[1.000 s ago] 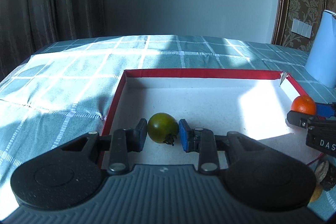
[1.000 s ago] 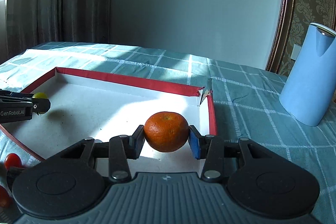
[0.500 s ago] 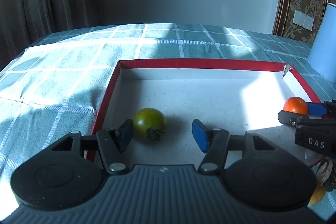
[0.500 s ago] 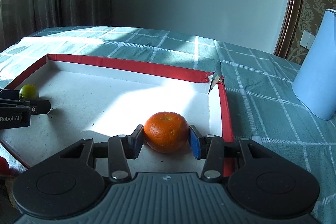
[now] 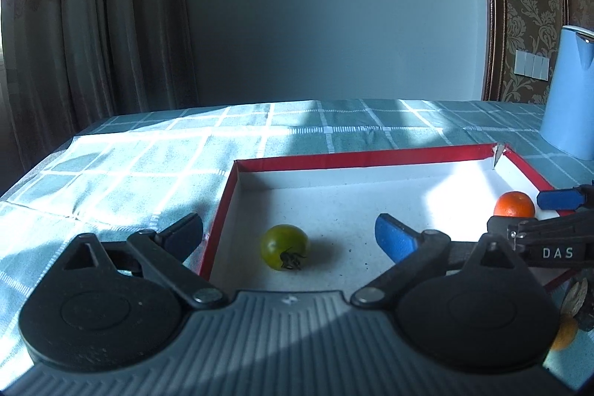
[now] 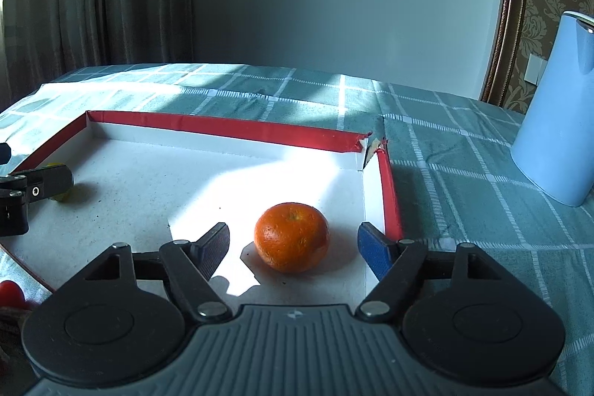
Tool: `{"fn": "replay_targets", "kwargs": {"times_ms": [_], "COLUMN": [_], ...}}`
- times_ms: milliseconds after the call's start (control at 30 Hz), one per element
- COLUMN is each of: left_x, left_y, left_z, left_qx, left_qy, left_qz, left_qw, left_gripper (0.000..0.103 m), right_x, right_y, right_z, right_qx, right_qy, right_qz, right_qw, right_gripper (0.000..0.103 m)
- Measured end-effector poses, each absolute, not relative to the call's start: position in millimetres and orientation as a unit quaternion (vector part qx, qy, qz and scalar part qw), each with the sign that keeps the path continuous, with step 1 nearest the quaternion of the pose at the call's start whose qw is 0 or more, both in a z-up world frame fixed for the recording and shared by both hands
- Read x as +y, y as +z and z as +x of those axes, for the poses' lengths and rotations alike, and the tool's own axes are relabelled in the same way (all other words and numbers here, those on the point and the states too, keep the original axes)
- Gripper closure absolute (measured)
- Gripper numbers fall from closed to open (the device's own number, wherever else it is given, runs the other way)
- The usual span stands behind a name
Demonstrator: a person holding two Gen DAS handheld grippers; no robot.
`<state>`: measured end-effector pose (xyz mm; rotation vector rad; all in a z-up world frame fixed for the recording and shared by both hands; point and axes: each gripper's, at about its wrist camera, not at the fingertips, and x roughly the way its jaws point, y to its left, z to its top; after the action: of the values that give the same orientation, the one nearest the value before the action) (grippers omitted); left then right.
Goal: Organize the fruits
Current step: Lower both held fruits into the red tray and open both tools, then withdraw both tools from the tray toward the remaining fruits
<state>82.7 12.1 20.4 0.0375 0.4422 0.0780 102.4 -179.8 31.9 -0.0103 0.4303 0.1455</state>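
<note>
Left wrist: my left gripper (image 5: 287, 233) opening, tomato (image 5: 284, 246) released in tray (image 5: 356, 159); right gripper (image 6: 291, 242) opening, orange (image 6: 291, 237) freed.

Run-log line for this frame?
left gripper opening | green tomato in tray | right gripper opening | orange in tray

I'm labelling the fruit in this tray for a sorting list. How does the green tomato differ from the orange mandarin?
The green tomato is olive green and smooth, with a dark stalk end facing the camera; the mandarin is bright orange and dimpled. The tomato looks the smaller. It lies in shade near the tray's left wall; the mandarin sits in sunlight by the right wall. Both rest on the tray floor, untouched between opening jaws.
</note>
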Motion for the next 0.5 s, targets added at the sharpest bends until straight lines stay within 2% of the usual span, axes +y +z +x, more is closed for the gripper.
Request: {"fn": "replay_targets", "kwargs": {"times_ms": [67,233,500], "left_x": [16,35,60], "left_y": [24,29,21], "left_z": [73,48,18], "left_qx": [0.199,0.174,0.195], "left_qy": [0.042,0.045,0.077], "left_qz": [0.010,-0.030,-0.045], "left_qw": [0.979,0.983,0.977], "left_gripper": [0.000,0.000,0.000], "right_x": [-182,-184,-188], "right_y": [32,33,32], "right_z": [94,72,42], "right_qx": [0.197,0.164,0.161], "right_qy": [0.078,0.067,0.071], "right_qz": [0.000,-0.009,-0.010], "right_qw": [0.977,0.984,0.984], "right_gripper": [0.027,0.022,0.021]}}
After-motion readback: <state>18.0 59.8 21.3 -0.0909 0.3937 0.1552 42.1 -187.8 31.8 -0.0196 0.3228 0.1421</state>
